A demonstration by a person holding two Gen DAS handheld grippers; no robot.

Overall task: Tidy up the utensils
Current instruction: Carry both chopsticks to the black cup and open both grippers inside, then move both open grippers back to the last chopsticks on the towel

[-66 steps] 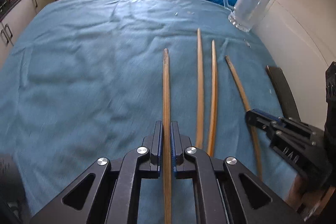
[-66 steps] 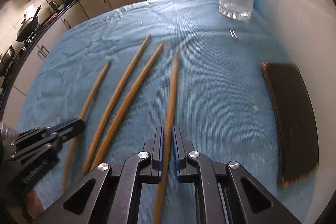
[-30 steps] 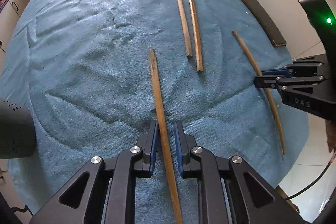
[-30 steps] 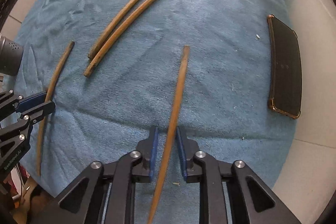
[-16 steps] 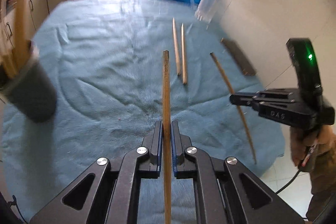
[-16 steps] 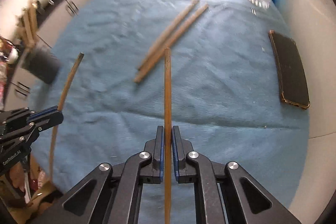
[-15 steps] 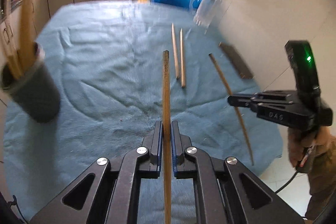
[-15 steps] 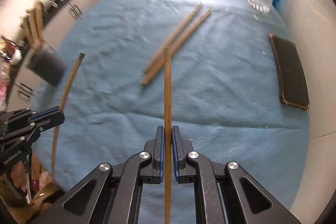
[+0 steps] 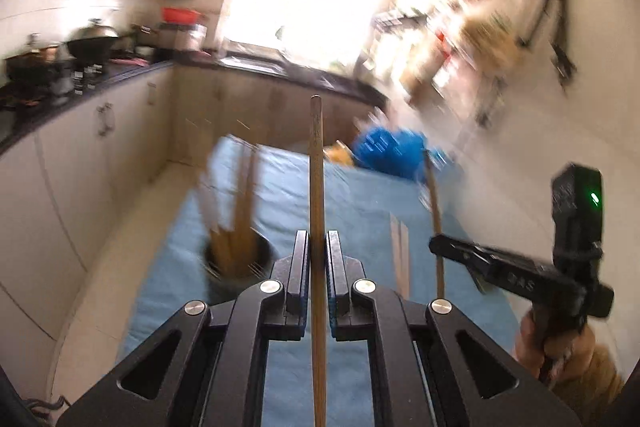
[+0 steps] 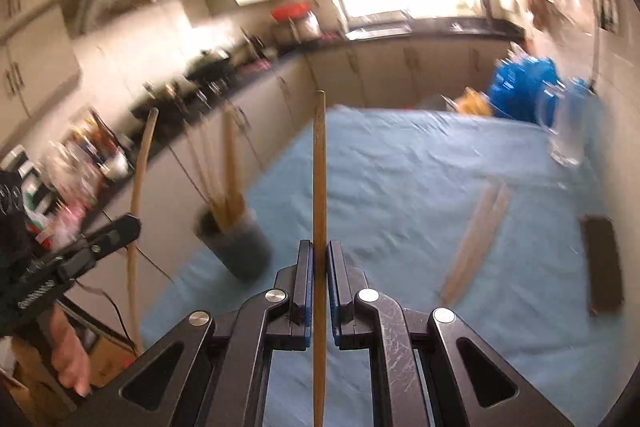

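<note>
Above the blue-clothed worktop (image 10: 400, 163), each hand-held gripper, left (image 9: 318, 251) and right (image 10: 319, 259), clamps one wooden chopstick (image 9: 316, 167) pointing toward twelve o'clock, the dark utensil holder (image 10: 236, 243) at ten o'clock.

right gripper (image 9: 436, 241) body reads, perhaps, "das".

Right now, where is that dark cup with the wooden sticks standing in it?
The dark cup stands near the left edge of the blue cloth, in the right wrist view left of the right gripper; two loose chopsticks lie farther right.
</note>
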